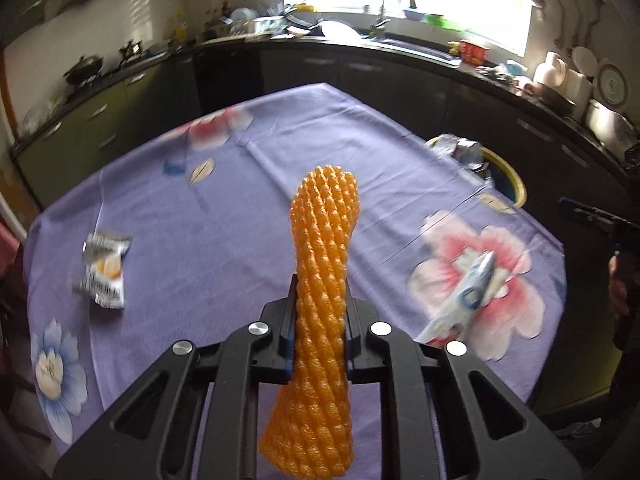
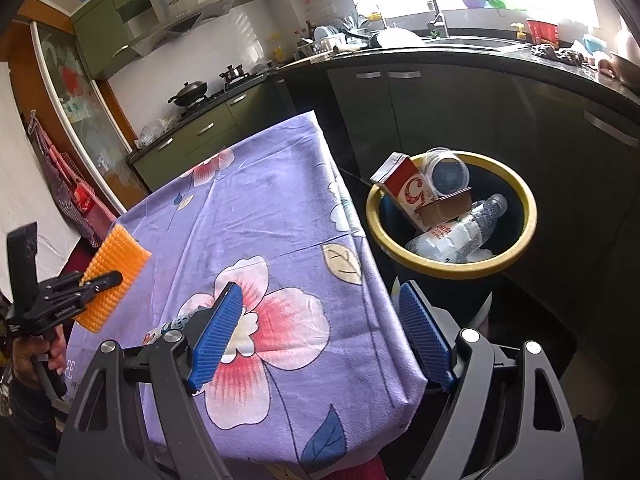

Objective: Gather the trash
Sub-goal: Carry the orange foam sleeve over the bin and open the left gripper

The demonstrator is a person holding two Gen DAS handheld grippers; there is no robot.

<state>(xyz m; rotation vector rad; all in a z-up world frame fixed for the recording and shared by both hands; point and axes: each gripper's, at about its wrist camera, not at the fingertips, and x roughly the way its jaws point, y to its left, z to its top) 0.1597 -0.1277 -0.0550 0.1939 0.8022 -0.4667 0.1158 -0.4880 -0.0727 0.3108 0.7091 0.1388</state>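
- The worktop (image 1: 304,152) below my left tool wears a purple cloth printed with big flowers.
- A silver snack wrapper (image 1: 103,273) lies flat on it, well off to the left of my left tool.
- A blue-and-white wrapper (image 1: 464,300) lies on the pink flower, just right of that tool.

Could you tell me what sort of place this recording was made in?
Most likely a home kitchen: a sink faucet under the window, a wok on the stove, and a table with a floral tablecloth beside a trash bin.

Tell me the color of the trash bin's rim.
Yellow, clearest in the right wrist view: trash bin.
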